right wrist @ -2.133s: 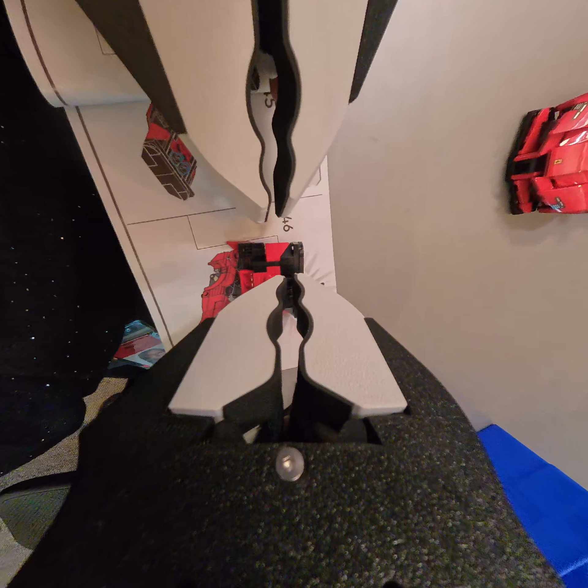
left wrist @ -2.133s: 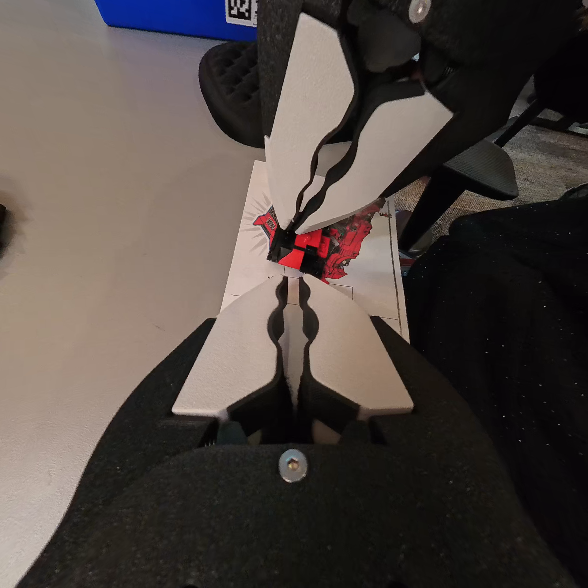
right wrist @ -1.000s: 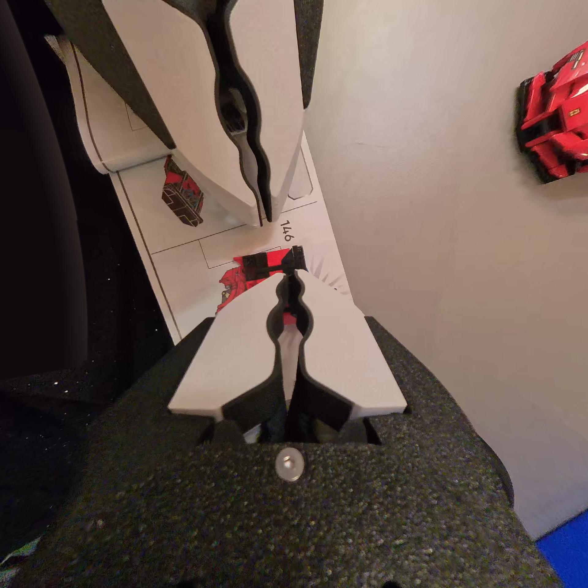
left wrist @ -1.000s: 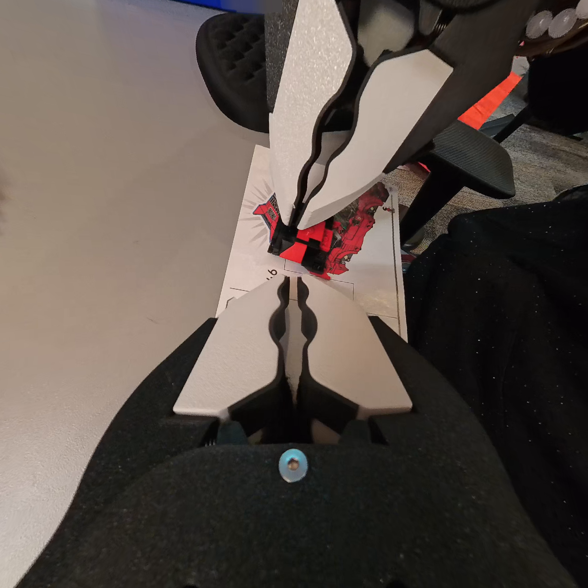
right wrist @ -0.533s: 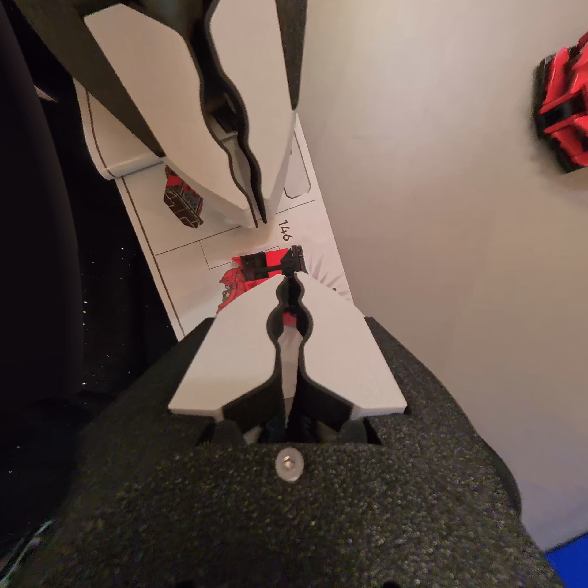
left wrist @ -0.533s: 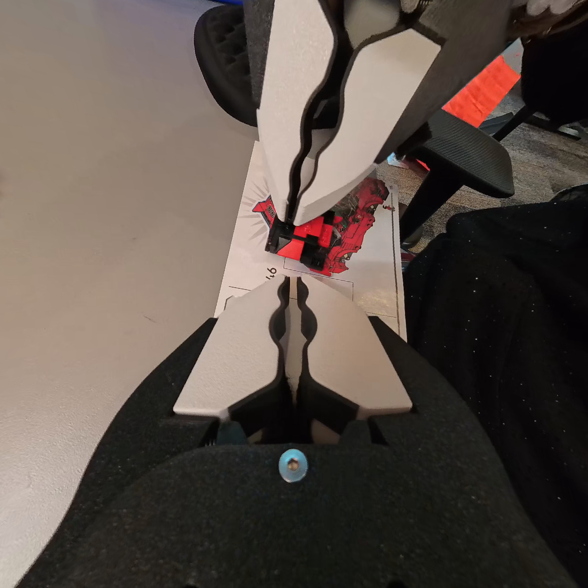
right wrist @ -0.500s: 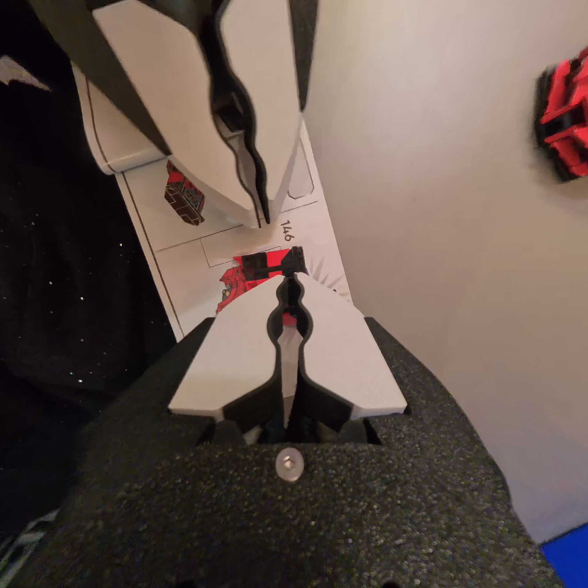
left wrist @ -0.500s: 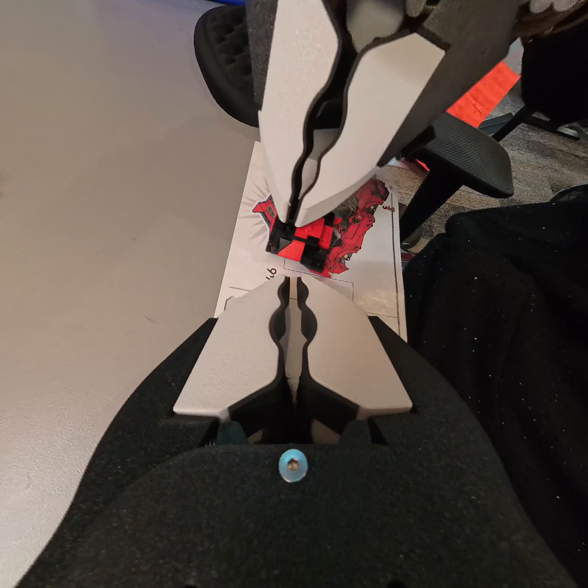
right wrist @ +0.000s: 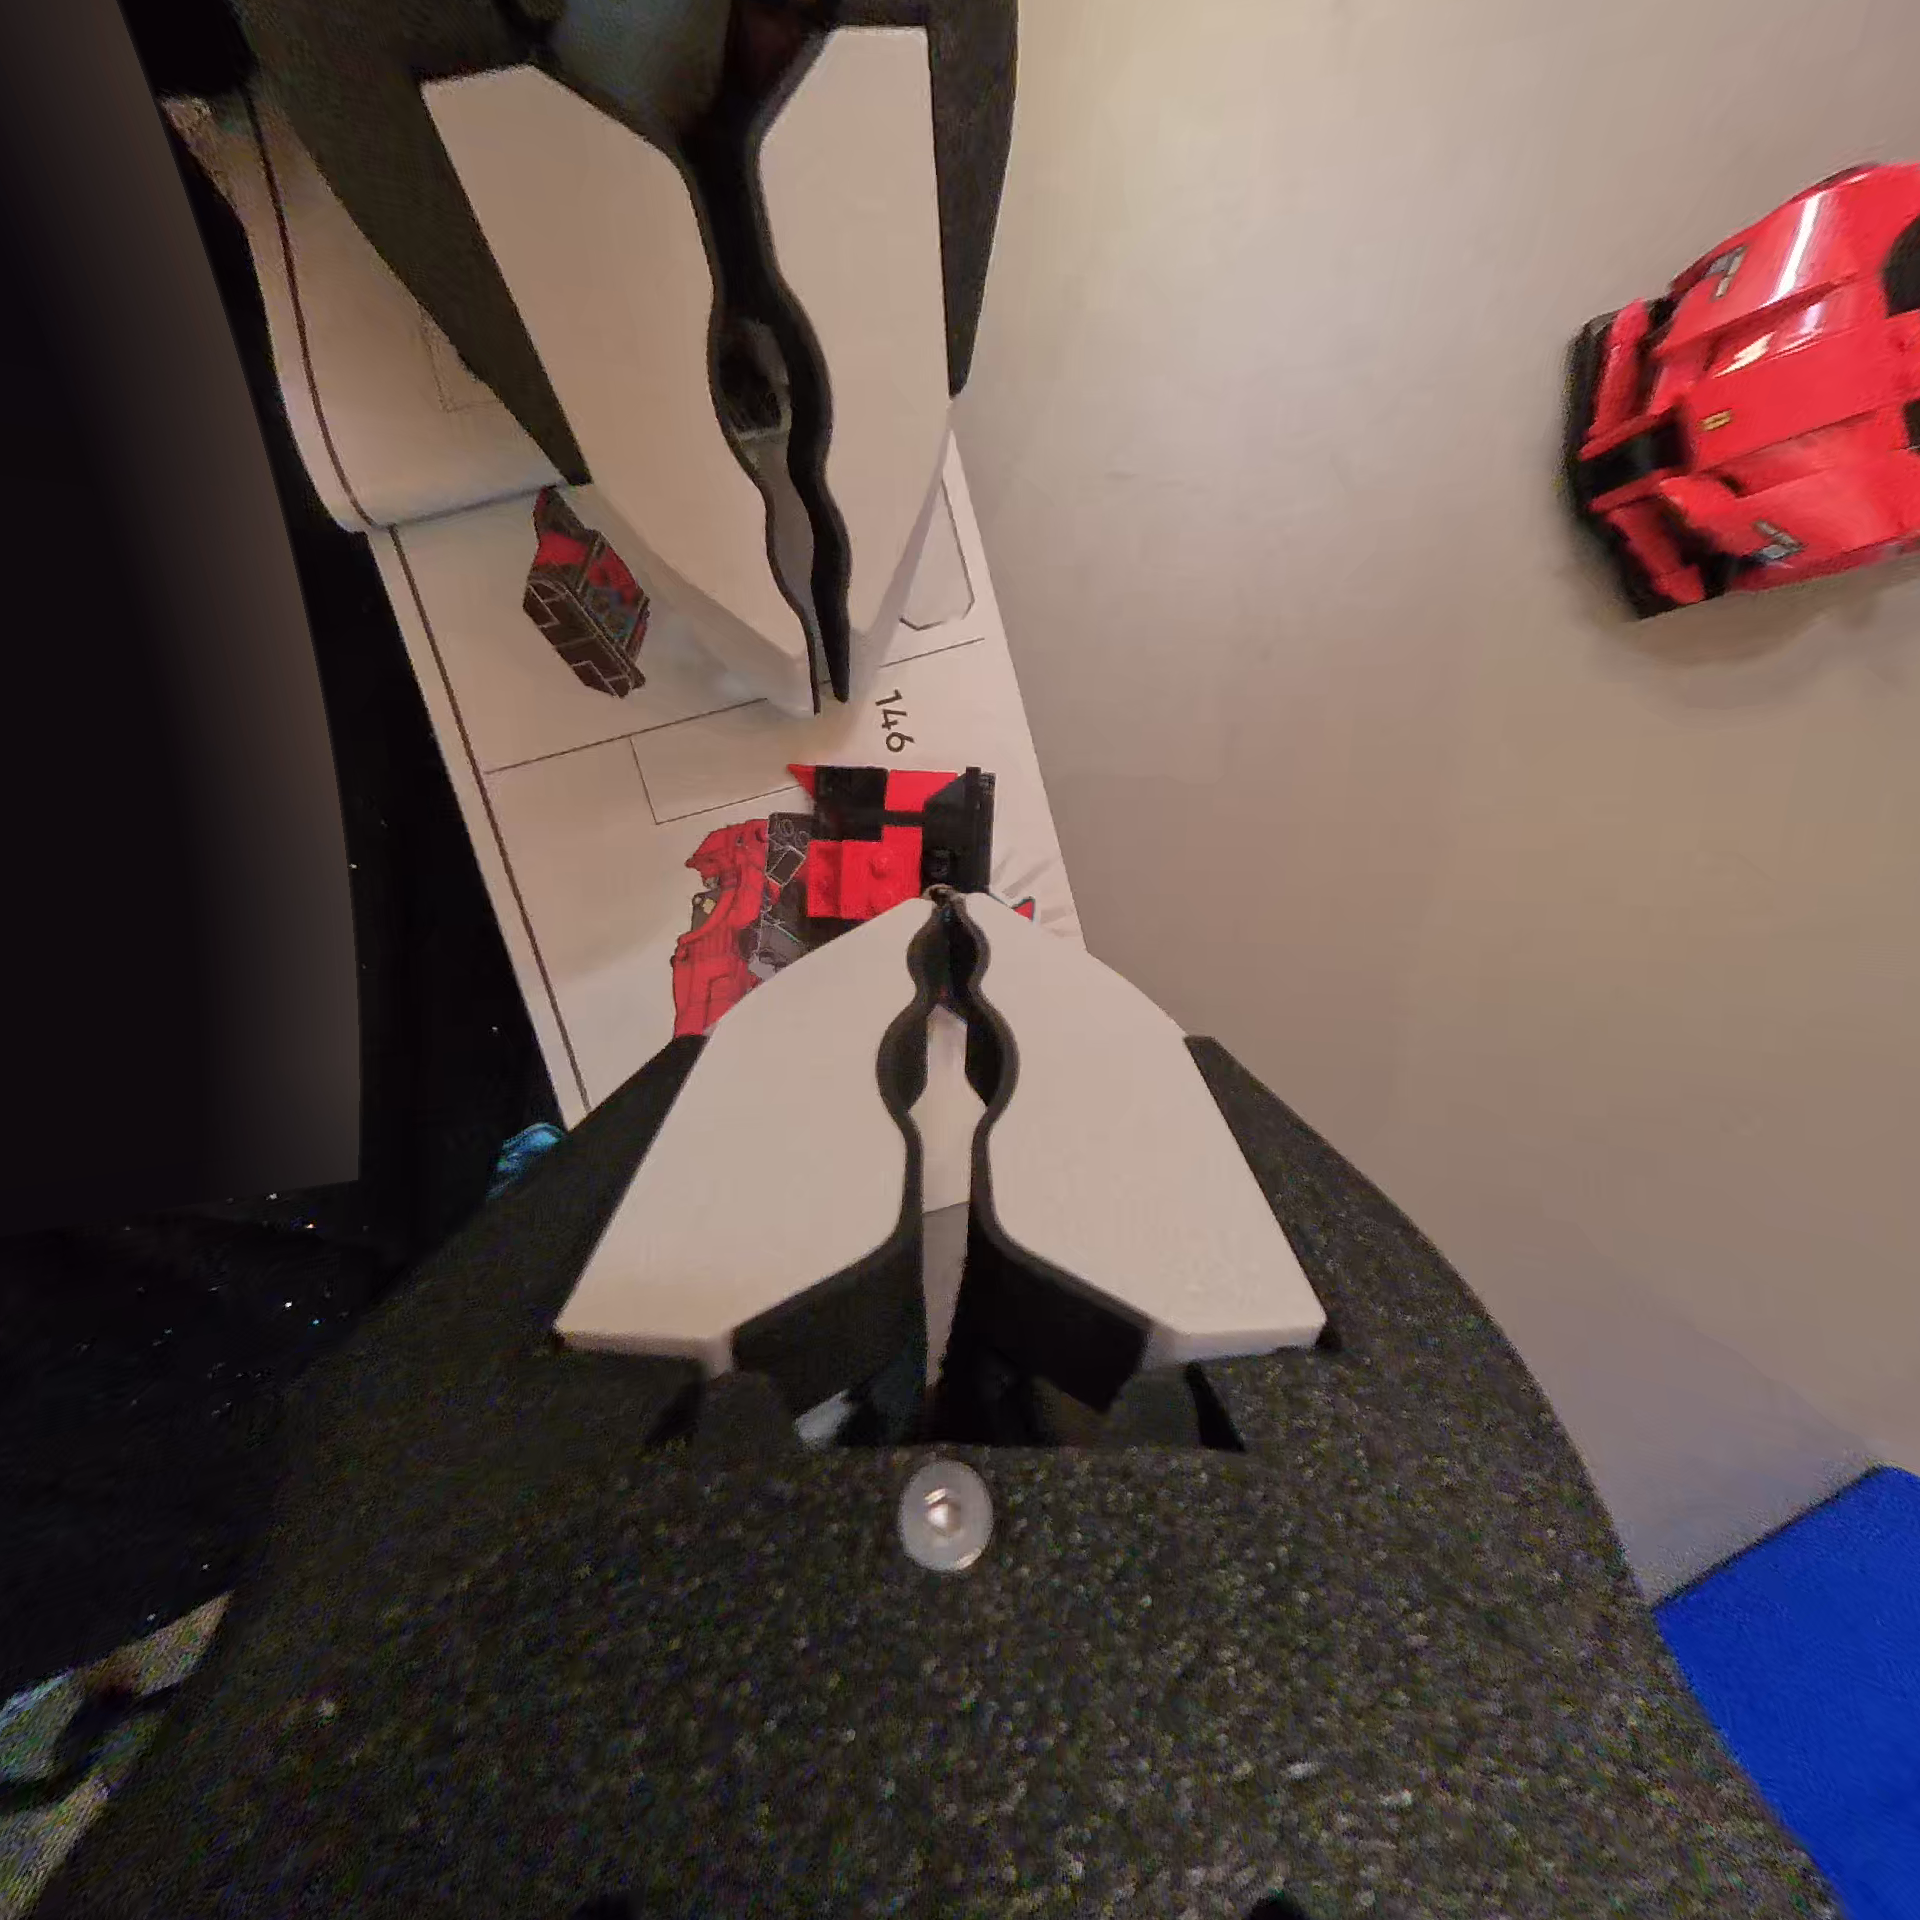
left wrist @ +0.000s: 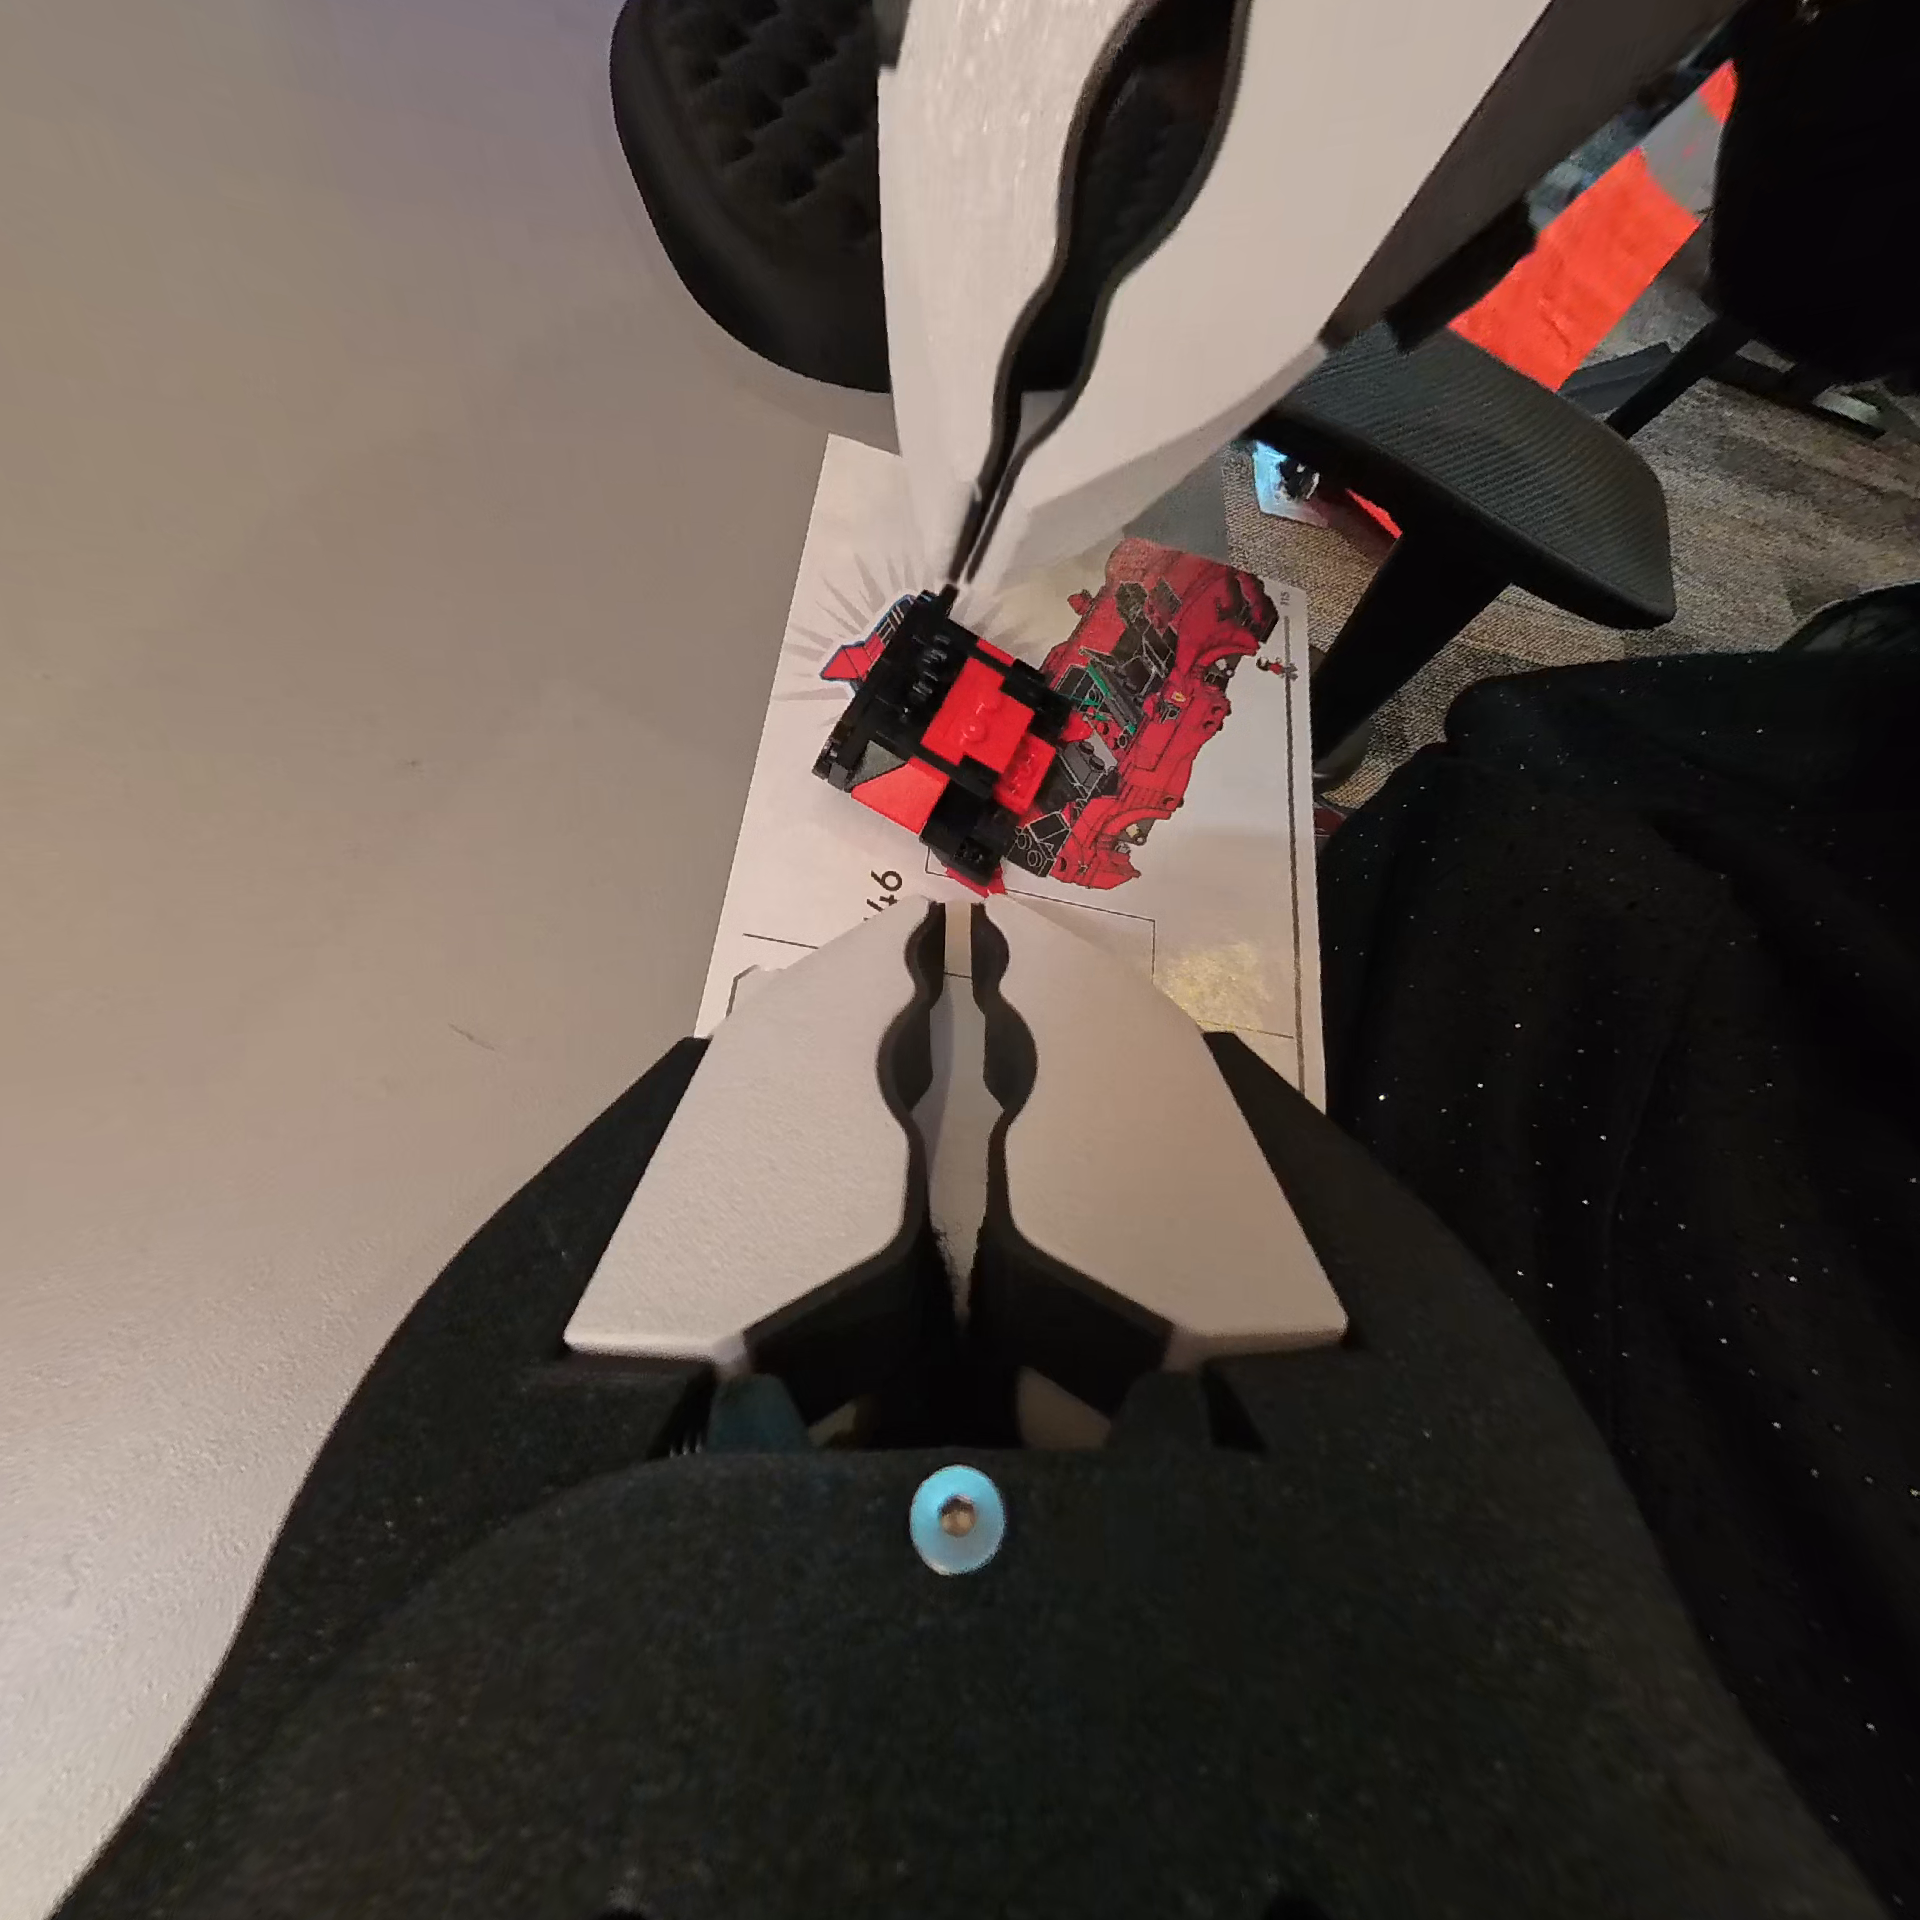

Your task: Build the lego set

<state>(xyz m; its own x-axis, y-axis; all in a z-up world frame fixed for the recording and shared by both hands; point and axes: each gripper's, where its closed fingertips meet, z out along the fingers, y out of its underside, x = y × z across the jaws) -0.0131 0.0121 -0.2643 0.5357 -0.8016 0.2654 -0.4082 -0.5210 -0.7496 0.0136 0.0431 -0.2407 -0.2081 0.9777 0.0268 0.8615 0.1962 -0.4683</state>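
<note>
A small red and black lego assembly [left wrist: 961, 732] lies on the open instruction booklet [left wrist: 1226, 914] at the table's edge. My left gripper [left wrist: 958, 912] is shut and empty, its tips just short of the assembly's near end. My right gripper [left wrist: 971, 566] comes down from above, shut, with its tips at the top corner of the assembly's black end. I cannot tell whether they pinch it. In the right wrist view my right gripper [right wrist: 948, 906] sits right at the assembly [right wrist: 883, 842], and my left gripper [right wrist: 831, 691] hangs beyond it over the booklet [right wrist: 582, 831].
A finished red lego car [right wrist: 1756, 405] stands on the grey table [left wrist: 364, 623], away from the booklet. A blue box [right wrist: 1818, 1683] is at the table's far side. A black office chair [left wrist: 1455, 488] and a person's dark clothing [left wrist: 1621, 1091] lie past the table edge. My hands' fingertips stand some 5 cm from each other. The finished red lego car [right wrist: 1756, 405] is about 20 cm from both grippers' fingertips.
My right gripper has drawn up and back from the assembly's black end, so more of the assembly shows lying flat on the booklet. My left gripper has stayed shut and nearly still.
</note>
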